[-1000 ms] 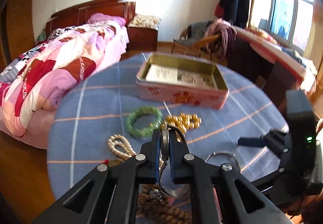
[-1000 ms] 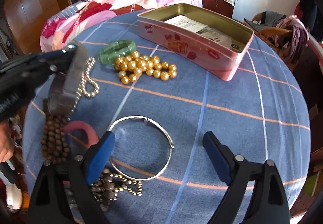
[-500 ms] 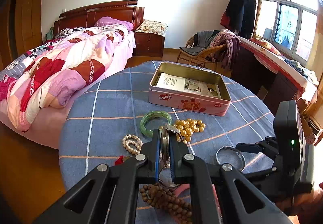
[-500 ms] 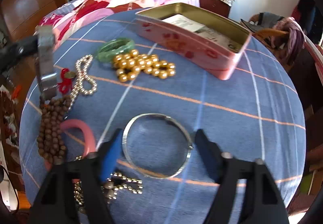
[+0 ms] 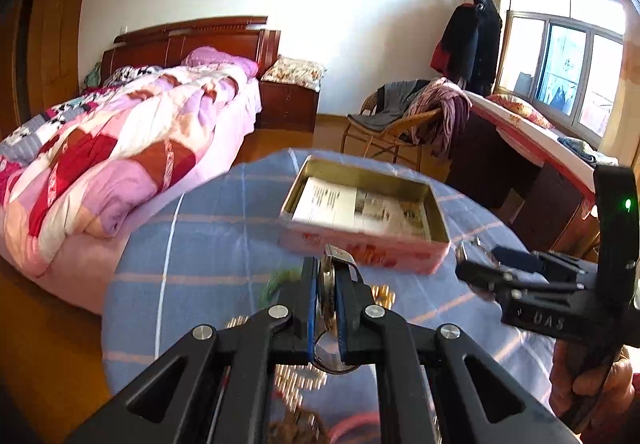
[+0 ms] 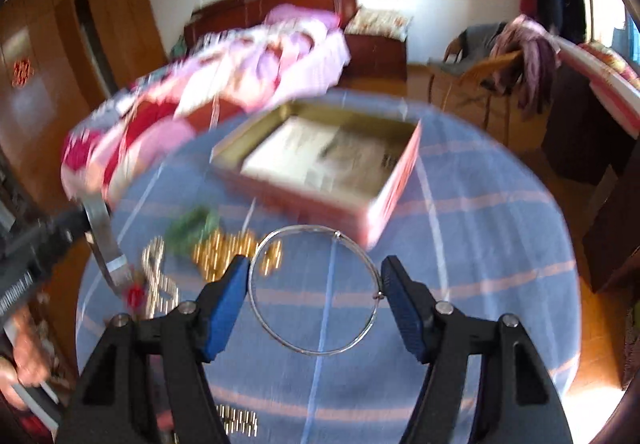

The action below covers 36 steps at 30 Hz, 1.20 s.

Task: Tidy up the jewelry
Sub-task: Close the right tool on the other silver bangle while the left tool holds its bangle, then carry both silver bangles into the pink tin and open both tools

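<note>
Right tool [image 6: 314,286] has just closed onto the bangle [image 6: 316,290]; left tool [image 5: 324,298] clamps a watch [image 5: 329,280]. Tin [image 5: 362,220] beyond, beads [image 6: 224,252] left on the counter [image 6: 480,244].

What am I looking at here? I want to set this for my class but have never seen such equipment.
A person holds two hand-worked claws, each with a camera looking along its fingers. One picture is from the left claw, shut on a metal wristwatch. The other is from the right claw, gripping a thin silver bangle it has just closed on. On the blue checked tablecloth lie an open pink tin lined with paper, gold beads, a green bracelet and pearls, blurred.
</note>
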Motion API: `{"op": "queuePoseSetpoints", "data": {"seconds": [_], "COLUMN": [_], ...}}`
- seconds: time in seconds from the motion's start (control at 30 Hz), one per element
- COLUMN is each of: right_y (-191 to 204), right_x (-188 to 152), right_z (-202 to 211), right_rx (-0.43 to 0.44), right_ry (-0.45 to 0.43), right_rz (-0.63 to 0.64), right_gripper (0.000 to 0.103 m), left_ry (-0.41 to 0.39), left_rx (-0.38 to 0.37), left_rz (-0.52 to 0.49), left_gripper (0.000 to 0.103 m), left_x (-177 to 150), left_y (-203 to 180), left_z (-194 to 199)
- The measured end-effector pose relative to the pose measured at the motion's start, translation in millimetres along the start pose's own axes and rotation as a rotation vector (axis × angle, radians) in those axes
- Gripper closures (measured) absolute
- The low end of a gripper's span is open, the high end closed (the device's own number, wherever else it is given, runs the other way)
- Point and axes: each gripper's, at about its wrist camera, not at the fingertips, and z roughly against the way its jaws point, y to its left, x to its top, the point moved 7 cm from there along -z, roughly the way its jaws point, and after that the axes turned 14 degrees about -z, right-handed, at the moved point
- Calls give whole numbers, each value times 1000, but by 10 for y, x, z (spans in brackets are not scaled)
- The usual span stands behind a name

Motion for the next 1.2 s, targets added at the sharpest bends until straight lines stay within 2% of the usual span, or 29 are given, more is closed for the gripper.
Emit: {"op": "queuePoseSetpoints", "data": {"seconds": [0.1,0.23,0.43,0.57,0.77,0.93,1.2], "right_y": [20,16,-114,-177,-171,-127,-99], "right_x": [247,475,534,542,503,495,488], "right_z": [-113,-348,-802,-958,-1001,-1061,-1089], "right_rx": [-2,-73,-133,-147,-156,-154,-150], "right_ry": [-55,-139,-113,-86,-73,-62,-65], "right_rz": [-23,-7,-36,-41,17,44,54], "right_gripper": [32,32,32,32,32,32,32], "left_ry": [-33,-65,-69,-15,95,122,122], "left_rx": [-8,-35,-70,-85,-61,-39,20], "left_rz": [-4,9,-8,-28,-36,-20,-29], "left_gripper": [96,96,96,96,96,96,95], "left_x": [212,445,666,643,459,406,408], "left_y": [-13,1,-11,-56,-60,-28,38], "left_z": [-144,-388,-840,-1181,-1597,-1702,-1746]}}
